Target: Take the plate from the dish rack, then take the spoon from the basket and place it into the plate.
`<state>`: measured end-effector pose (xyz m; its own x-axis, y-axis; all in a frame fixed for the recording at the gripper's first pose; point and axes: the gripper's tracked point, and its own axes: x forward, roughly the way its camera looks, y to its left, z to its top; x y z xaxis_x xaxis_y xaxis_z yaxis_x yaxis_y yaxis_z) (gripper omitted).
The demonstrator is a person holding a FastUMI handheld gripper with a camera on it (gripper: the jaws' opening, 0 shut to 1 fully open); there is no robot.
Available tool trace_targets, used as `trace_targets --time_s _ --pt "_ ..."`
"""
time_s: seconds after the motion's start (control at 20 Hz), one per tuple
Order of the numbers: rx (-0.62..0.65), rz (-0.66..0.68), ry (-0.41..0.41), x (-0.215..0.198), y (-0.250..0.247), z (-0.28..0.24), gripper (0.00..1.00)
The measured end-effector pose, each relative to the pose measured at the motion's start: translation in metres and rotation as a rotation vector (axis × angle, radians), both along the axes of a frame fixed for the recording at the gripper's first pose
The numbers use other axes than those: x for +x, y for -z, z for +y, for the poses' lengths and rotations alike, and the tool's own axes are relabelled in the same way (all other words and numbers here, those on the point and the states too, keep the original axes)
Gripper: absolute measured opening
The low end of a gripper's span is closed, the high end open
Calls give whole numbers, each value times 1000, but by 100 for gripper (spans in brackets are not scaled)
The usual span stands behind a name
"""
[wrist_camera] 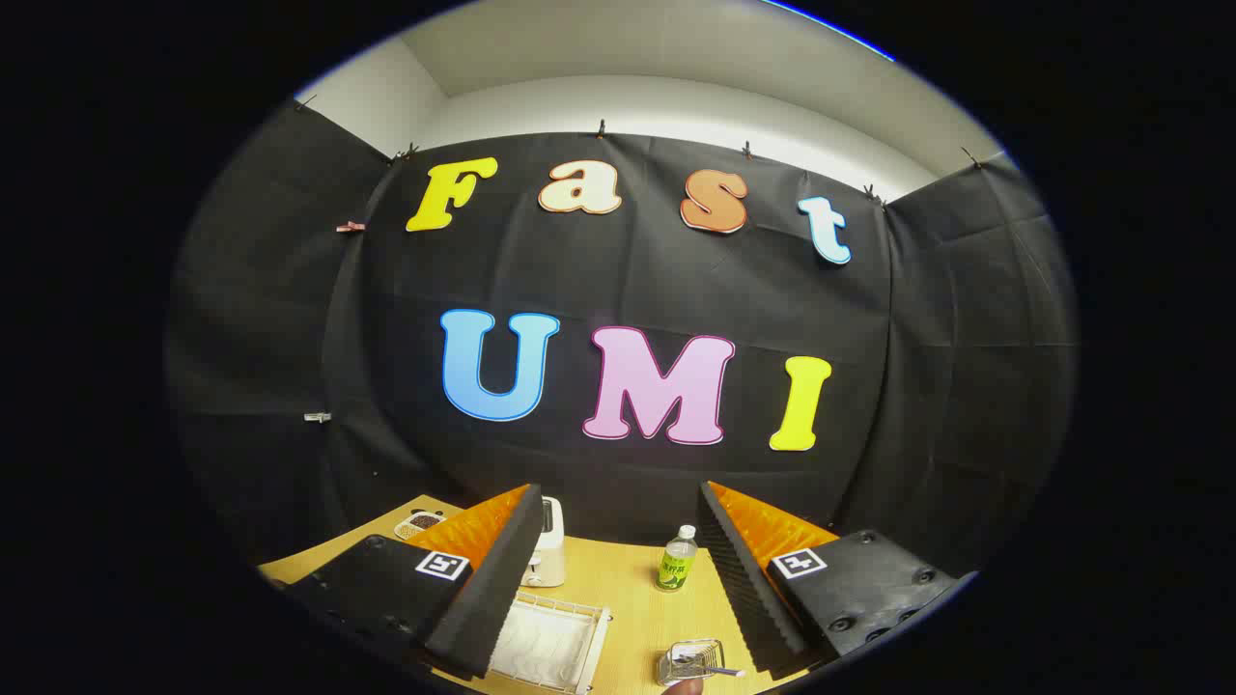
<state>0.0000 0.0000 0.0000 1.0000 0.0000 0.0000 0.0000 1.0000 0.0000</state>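
The hand-held two-finger gripper (618,579) is hanging high above a light wooden table (628,589), its two fingers (492,579) spread wide apart with nothing between them. Down in the gap between the fingers, a white wire dish rack (548,639) is sitting on the table, close beside the left finger. Something pale and round, probably the white plate (541,645), is lying or leaning inside the rack, though from this height I cannot tell exactly how it is standing. Nearer the right finger, a small clear wire-edged basket (690,662) is resting on the table, well apart from the rack. A metal spoon (716,669) is lying in the basket, its handle poking out over the rim towards the right finger. Just below the basket, a fingertip of a person's hand (687,686) is showing at the table's near edge.

Beyond the rack, a white toaster (547,555) is standing upright by the left finger, partly hidden by it. A small clear plastic bottle with a green label and white cap (677,560) is standing upright between the fingers, nearer the right one. Off past the left finger, a little white dish holding something dark (419,523) is sitting near the far corner of the table.
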Motion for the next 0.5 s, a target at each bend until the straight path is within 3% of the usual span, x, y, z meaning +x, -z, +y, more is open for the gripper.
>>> trace_targets --time_s 0.5 --pt "2 25 -19 14 9 18 97"
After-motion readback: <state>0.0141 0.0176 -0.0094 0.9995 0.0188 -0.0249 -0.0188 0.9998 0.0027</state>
